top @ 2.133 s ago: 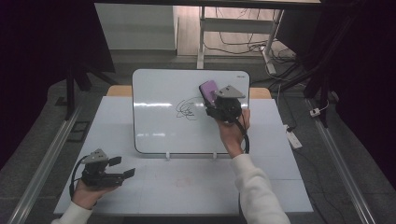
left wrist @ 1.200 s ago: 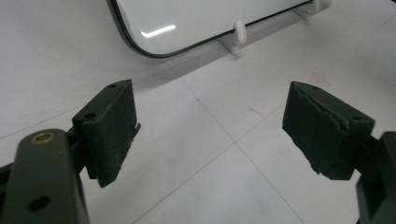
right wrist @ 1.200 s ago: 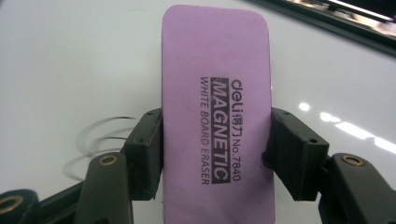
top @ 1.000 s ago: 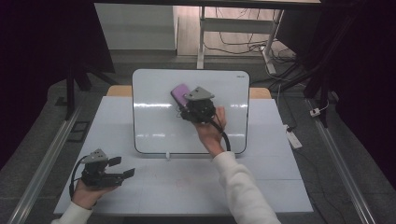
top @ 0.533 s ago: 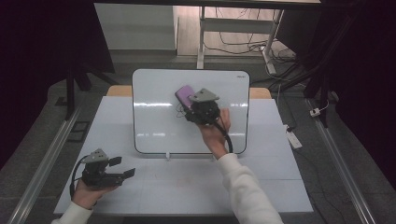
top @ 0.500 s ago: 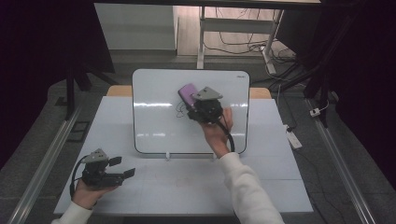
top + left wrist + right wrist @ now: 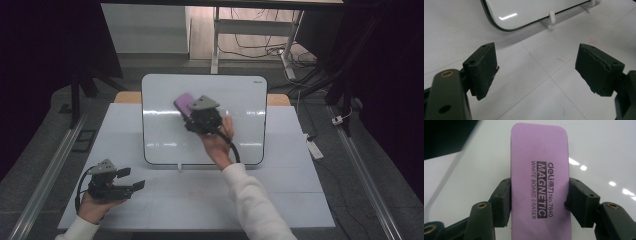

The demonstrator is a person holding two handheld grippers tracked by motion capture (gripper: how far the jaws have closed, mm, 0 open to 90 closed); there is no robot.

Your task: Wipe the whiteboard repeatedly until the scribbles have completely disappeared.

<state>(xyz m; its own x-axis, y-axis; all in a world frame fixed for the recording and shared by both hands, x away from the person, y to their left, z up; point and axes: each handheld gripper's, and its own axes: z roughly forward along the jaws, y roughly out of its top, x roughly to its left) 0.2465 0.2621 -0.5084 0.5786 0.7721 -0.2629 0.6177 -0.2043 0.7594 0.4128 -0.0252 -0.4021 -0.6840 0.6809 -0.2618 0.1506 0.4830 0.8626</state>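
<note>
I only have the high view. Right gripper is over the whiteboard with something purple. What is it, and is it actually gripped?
Observer: It's a purple whiteboard eraser; the right gripper view reads "MAGNETIC WHITE BOARD ERASER" printed on it. The right gripper has a pad pressed on each long side.
Operator: Left gripper holding anything?
Observer: No. The left gripper view shows the left gripper with jaws wide apart and only bare white table between them.
Operator: What is it facing?
Observer: The rounded lower corner of the whiteboard and a small white clip foot under its edge.
</note>
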